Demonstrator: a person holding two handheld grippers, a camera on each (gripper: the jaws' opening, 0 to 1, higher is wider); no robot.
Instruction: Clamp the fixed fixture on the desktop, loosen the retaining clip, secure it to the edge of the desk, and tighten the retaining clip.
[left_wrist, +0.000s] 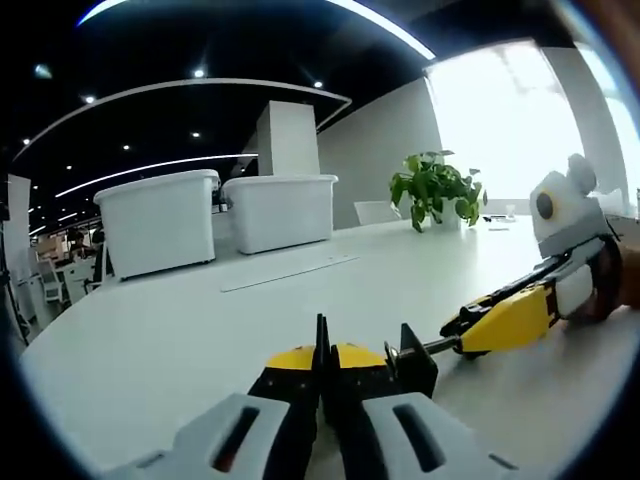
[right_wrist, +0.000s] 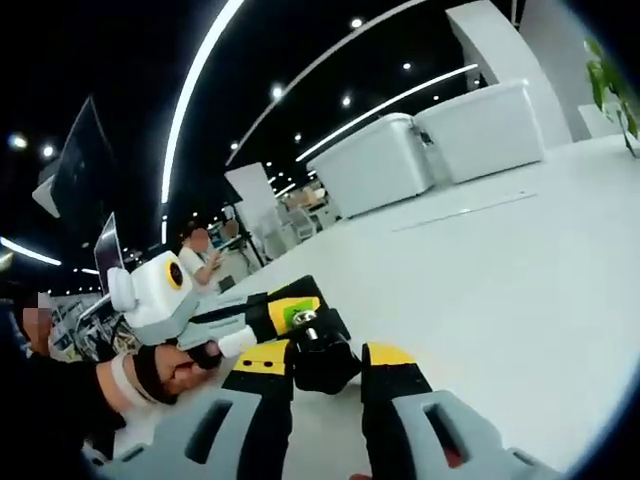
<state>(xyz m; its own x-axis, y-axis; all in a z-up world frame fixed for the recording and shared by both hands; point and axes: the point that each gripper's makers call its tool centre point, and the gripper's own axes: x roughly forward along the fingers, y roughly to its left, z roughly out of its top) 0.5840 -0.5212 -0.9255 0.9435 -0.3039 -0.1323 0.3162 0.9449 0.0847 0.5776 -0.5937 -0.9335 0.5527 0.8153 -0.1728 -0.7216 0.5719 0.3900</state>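
The left gripper (left_wrist: 322, 375) is pinching the clamp's bar (left_wrist: 322, 345) while the right gripper (right_wrist: 325, 365) is closing on its screw knob (right_wrist: 322, 352), desk-edge mounting undone.

No text, label, brand or number is legible anywhere; any markings are too blurred to make out.

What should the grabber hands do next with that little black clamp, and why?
Probably twist the right gripper a little to start loosening the screw knob. Its jaws already close around the knob, and the left gripper pinches the clamp steady above the white desk. The clamp likely has to open wider before it can go on the desk edge.
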